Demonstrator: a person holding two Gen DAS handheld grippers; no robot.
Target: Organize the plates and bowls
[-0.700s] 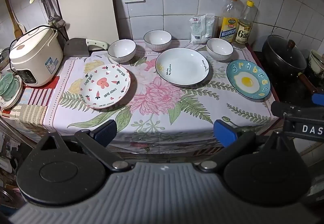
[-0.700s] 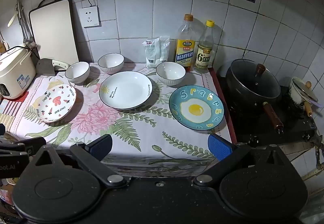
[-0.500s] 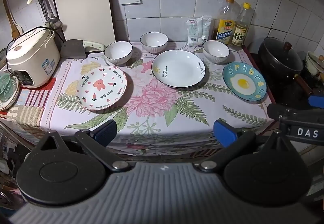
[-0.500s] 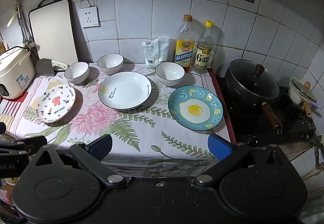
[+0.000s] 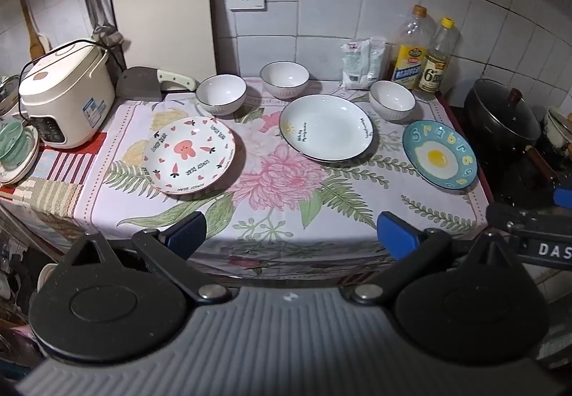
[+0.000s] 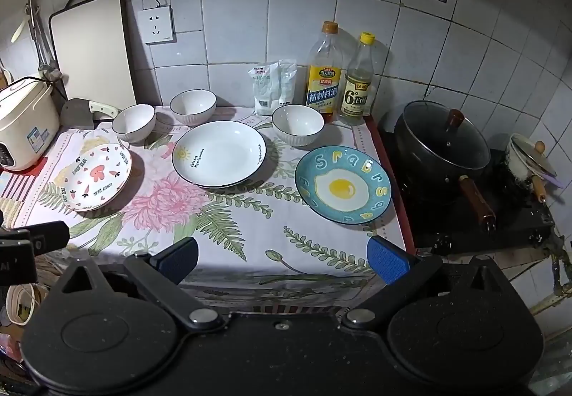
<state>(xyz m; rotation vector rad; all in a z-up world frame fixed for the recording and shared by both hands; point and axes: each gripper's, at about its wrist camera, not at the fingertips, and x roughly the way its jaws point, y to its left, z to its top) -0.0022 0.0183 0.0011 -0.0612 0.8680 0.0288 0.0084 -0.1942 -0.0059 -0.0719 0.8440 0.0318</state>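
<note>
Counter [image 5: 286, 217] nearer than before, dishes unmoved, tongs wide

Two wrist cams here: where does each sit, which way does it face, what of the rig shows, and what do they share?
Left wrist: on the left gripper, off the counter's near edge, tilted down over the floral cloth towards the tiled wall; own open blue-padded fingers show, plus part of the right gripper at the right edge.
Right wrist: on the right gripper, further right, same heading, stove and black pot in view; own open fingers show, left gripper part at the left edge.
Shared: three plates, three bowls, both bottles, rice cooker.
</note>
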